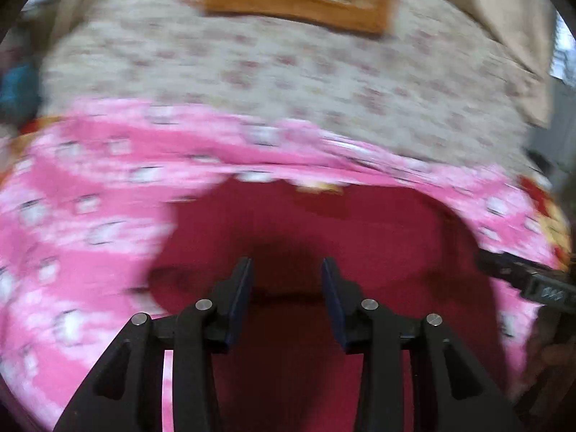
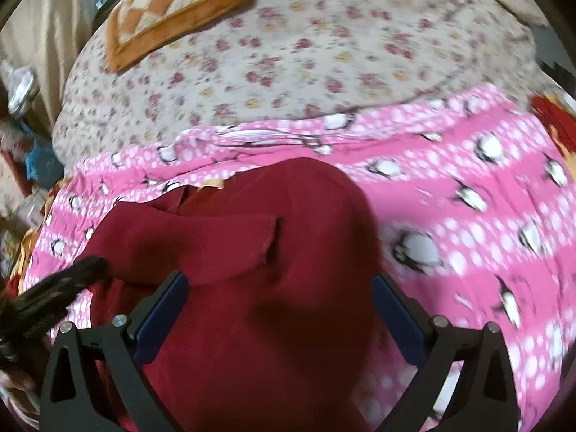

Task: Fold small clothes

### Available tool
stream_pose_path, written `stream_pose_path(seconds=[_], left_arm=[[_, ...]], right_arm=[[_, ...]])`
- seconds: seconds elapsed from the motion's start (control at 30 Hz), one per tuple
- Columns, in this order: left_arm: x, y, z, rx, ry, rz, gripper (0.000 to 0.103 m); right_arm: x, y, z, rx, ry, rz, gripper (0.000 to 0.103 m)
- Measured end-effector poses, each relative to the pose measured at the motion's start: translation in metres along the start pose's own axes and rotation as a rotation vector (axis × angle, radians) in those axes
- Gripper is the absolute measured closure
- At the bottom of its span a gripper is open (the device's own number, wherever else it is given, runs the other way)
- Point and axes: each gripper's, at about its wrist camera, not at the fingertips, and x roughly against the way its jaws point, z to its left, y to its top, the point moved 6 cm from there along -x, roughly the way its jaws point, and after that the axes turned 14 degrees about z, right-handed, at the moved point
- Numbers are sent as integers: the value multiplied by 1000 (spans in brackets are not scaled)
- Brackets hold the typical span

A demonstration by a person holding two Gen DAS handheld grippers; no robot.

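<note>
A dark red garment (image 2: 252, 252) lies on a pink penguin-print blanket (image 2: 468, 198), with a sleeve folded across its body. My right gripper (image 2: 280, 288) is open wide, just above the garment's middle, holding nothing. My left gripper (image 1: 287, 270) is open over the red garment (image 1: 306, 234), its jaws apart and empty. The left gripper also shows in the right wrist view (image 2: 54, 295) at the garment's left edge. The right gripper shows in the left wrist view (image 1: 522, 277) at the right edge. The left view is blurred.
The pink blanket (image 1: 90, 198) lies on a bed with a floral sheet (image 2: 324, 54). An orange checked cushion (image 2: 172, 10) rests at the far left of the bed. Clutter sits on the floor to the left (image 2: 32, 165).
</note>
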Motion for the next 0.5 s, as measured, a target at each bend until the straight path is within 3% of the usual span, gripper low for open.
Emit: stream_pose_path(seconds=[0.1, 0.17, 0.23, 0.27, 0.3, 0.33, 0.4, 0.5], left_arm=[[-10, -7, 47, 125, 107, -4, 85], [-22, -14, 75, 221, 100, 26, 85], [-31, -19, 92, 282, 85, 45, 85], [-32, -20, 98, 301, 76, 51, 85], [-32, -21, 101, 312, 66, 49, 85], [-33, -21, 101, 323, 55, 41, 85], [-30, -19, 104, 345, 33, 20, 85], [-24, -19, 105, 362, 1, -9, 85]], right_arm=[[-32, 20, 10, 58, -71, 64, 2], [-55, 32, 14, 97, -124, 108, 9], [-79, 37, 18, 127, -139, 161, 30], [-89, 37, 21, 139, -114, 189, 55], [-97, 36, 24, 142, -85, 215, 67], [-98, 35, 25, 148, -102, 201, 72], [-90, 36, 29, 184, -115, 167, 97], [-63, 40, 24, 176, -71, 110, 97]])
